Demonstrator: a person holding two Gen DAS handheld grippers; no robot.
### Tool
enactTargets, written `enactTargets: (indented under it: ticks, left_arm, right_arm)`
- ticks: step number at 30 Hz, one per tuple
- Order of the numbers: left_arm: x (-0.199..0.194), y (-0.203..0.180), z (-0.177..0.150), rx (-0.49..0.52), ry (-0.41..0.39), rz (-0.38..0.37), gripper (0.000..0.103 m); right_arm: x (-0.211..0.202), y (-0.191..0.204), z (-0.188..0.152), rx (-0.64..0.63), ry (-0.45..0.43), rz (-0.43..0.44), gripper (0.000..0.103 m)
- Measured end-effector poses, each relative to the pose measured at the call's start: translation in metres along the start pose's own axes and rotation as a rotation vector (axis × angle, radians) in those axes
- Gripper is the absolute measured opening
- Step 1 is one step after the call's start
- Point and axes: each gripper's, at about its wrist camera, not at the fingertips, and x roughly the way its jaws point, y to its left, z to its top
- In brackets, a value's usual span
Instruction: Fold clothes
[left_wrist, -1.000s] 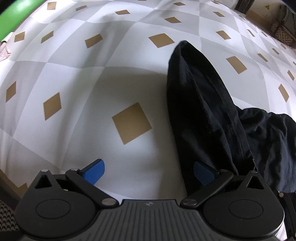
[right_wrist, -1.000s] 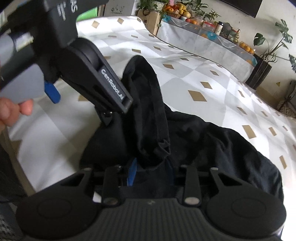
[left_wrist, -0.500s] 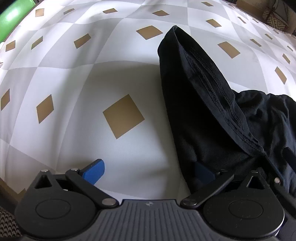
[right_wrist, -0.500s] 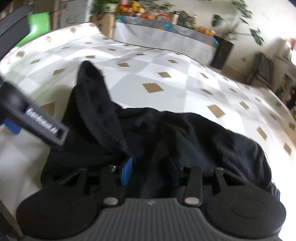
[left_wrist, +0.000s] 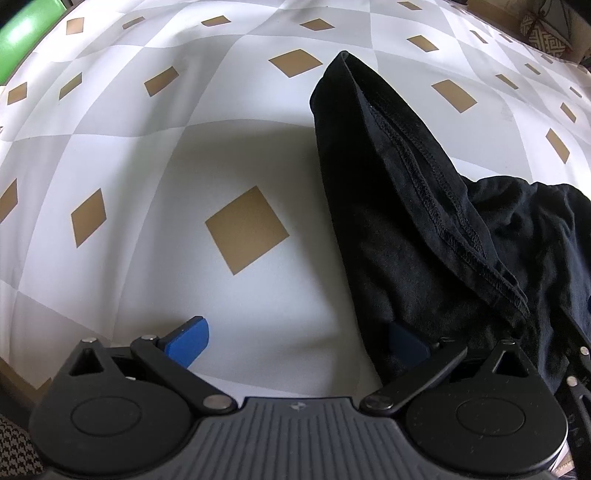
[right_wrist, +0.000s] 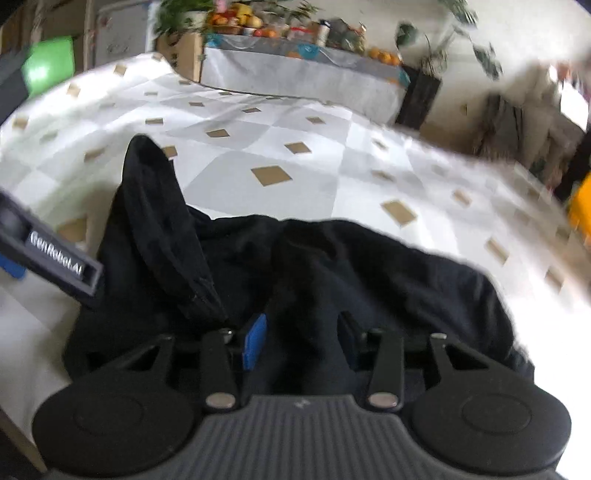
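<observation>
A black garment (left_wrist: 436, 236) lies bunched on a table covered by a white-and-grey checked cloth with tan diamonds (left_wrist: 155, 206); everything here is placed from that garment. One long, narrow part of it, with a stitched hem running down its length, stretches away across the cloth, while the rest sits in a rumpled heap at the near edge of the table.

The left gripper (left_wrist: 295, 341) points steeply down at the garment's left border. Its jaws stand wide apart: the left blue pad (left_wrist: 188, 341) is over bare cloth, well clear of the fabric, and the other pad (left_wrist: 406, 341) is in against the garment's edge, half in shadow — nothing is pinched between them.

The right gripper (right_wrist: 299, 341) comes in low over the near side of the heap. Its jaws are partly open with a fold of the black fabric rising between the blue pads; the view is blurred, and I cannot tell whether the pads press on that fold. The left gripper's black arm crosses the garment's left side in this view and hides part of it.

Beyond the garment, past the far end of the table, stands a long side table (right_wrist: 295, 74) draped in pale cloth and loaded with fruit and potted plants. To the garment's far left is a bright green object (right_wrist: 48, 70).
</observation>
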Motion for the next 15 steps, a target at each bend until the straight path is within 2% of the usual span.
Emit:
enactTargets:
  ticks: [7,12,15]
  left_arm:
    - [0.000,0.005,0.000,-0.019,0.008,-0.004,0.103]
    - [0.000,0.005,0.001,-0.020,0.010,-0.003,0.103]
    - [0.000,0.004,0.001,-0.015,0.008,-0.003,0.103]
  right_arm:
    - [0.001,0.023,-0.007,-0.134,0.037,0.108,0.041]
    - [0.007,0.036,-0.011,-0.185,0.031,0.090,0.042]
    - [0.011,0.036,-0.008,-0.175,0.015,0.042,0.043]
